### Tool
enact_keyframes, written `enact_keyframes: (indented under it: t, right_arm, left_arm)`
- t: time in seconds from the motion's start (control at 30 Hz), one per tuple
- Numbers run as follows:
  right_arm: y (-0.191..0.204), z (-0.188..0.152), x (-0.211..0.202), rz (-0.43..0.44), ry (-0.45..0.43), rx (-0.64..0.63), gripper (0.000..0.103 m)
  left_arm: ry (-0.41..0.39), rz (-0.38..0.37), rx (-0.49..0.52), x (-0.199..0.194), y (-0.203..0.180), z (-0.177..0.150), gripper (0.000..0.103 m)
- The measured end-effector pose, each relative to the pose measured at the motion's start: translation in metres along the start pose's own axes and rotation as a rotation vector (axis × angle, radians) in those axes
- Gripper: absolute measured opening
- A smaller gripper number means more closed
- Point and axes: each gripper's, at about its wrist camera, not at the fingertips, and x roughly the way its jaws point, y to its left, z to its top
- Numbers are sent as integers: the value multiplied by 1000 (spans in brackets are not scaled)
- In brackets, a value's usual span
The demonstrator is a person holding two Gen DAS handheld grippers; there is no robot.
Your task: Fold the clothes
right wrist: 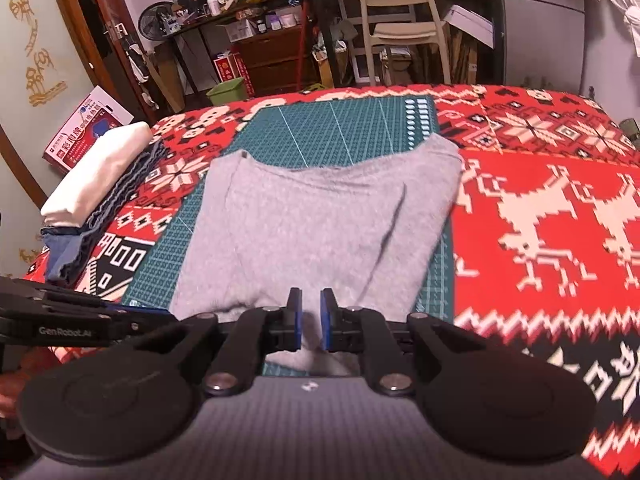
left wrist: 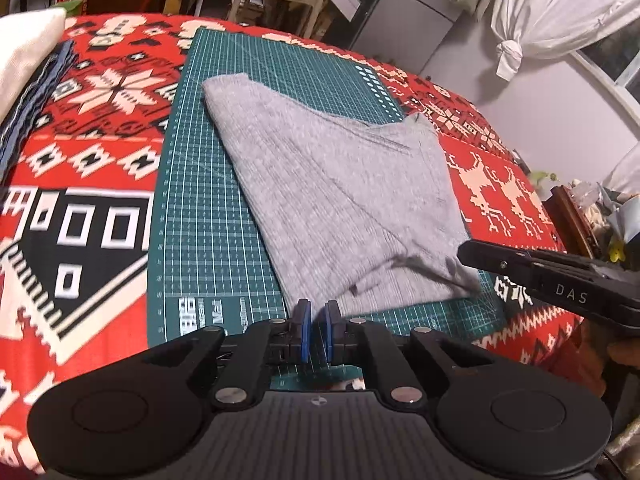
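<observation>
A grey knit garment lies partly folded on a green cutting mat. My left gripper is at its near edge, and the blue pads are pinched almost together on the cloth's hem. My right gripper holds the same near edge further right, with grey cloth showing in the narrow gap between its pads. In the left wrist view the right gripper comes in from the right at the garment's near corner, where creases gather. The left gripper shows at the left of the right wrist view.
The mat lies on a red patterned blanket that covers the surface. A stack of folded clothes, white on top of blue, sits at the left edge. A chair and cluttered shelves stand beyond the far edge.
</observation>
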Motion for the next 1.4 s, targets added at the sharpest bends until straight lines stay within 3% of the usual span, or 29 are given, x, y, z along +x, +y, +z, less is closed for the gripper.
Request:
enact_keyframes:
  t: [0.1, 0.23, 0.33, 0.5, 0.67, 0.7, 0.73, 0.83, 1.0, 1.4]
  right_arm:
    - [-5, -6, -8, -12, 3, 12, 12]
    - [-15, -16, -21, -41, 2, 58, 19]
    - [-26, -22, -25, -76, 6, 96, 20]
    - [-38, -25, -16, -75, 22, 165, 20]
    - [-35, -24, -6, -62, 29, 191, 20]
    - [-34, -24, -5, -67, 33, 187, 20]
    - [-33, -24, -3, -71, 37, 183, 20]
    - [-29, -25, 1, -84, 46, 170, 11]
    - [-26, -28, -1, -81, 52, 161, 7]
    - [-16, -44, -18, -31, 134, 134, 7]
  left_arm:
    - [16, -2, -48, -5, 4, -5, 10]
    - [-54, 3, -110, -18, 11, -6, 37]
    - [-71, 19, -132, -15, 16, -1, 37]
    - [-72, 86, -88, -4, 11, 7, 28]
    - [-64, 123, -23, 1, 1, 8, 28]
    - [-61, 131, -12, 2, -1, 8, 24]
    - [-54, 133, -5, 4, -3, 9, 11]
    - [-39, 126, 15, 7, -6, 9, 4]
    - [-26, 138, 50, 2, -11, 6, 2]
    - [28, 140, 38, -22, -4, -23, 2]
